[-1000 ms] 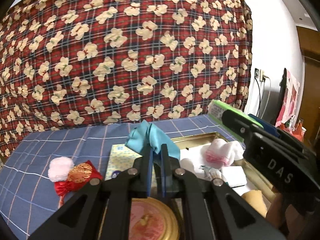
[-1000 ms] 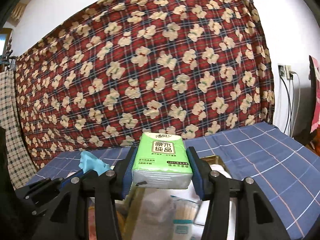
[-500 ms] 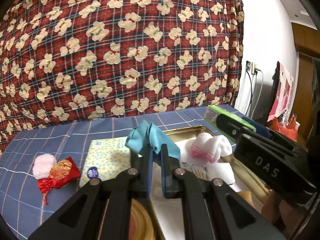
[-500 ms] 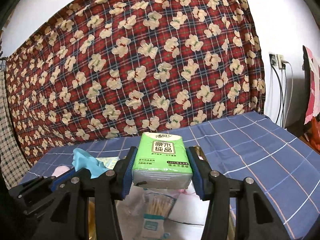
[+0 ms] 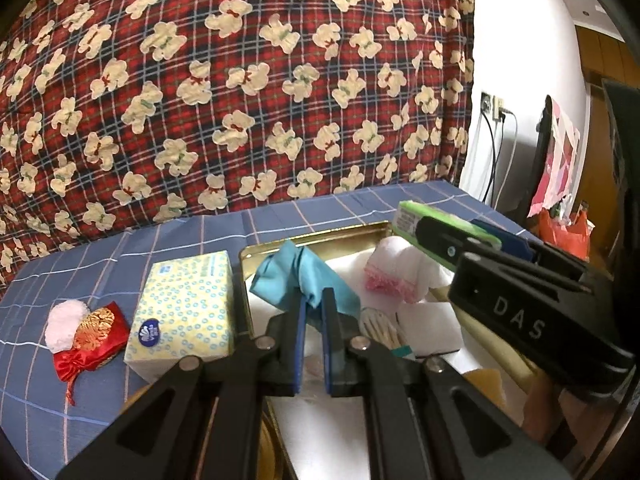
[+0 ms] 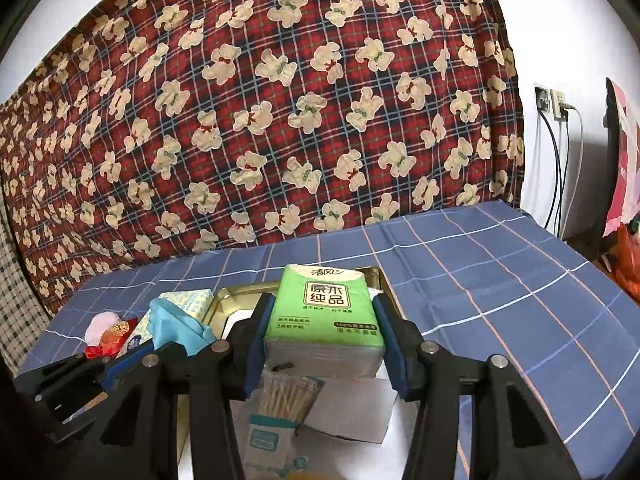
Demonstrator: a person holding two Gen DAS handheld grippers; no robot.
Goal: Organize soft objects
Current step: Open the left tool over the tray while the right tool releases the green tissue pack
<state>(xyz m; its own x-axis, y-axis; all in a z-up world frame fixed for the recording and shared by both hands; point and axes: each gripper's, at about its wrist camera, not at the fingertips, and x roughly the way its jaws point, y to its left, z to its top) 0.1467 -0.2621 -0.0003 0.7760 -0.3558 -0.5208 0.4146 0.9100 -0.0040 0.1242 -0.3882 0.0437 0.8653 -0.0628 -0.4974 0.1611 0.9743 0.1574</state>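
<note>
**Both loads now over the gold tray**

Now, left wrist view: the left gripper [image 5: 313, 312] pinches a teal cloth [image 5: 298, 280], which has moved from beside the yellow tissue box [image 5: 186, 308] to above the gold tray [image 5: 320, 236].

Right wrist view: the right gripper [image 6: 324, 322] clamps a green tissue pack [image 6: 324, 308], carried lower over the tray, seemingly ready for release.
</note>
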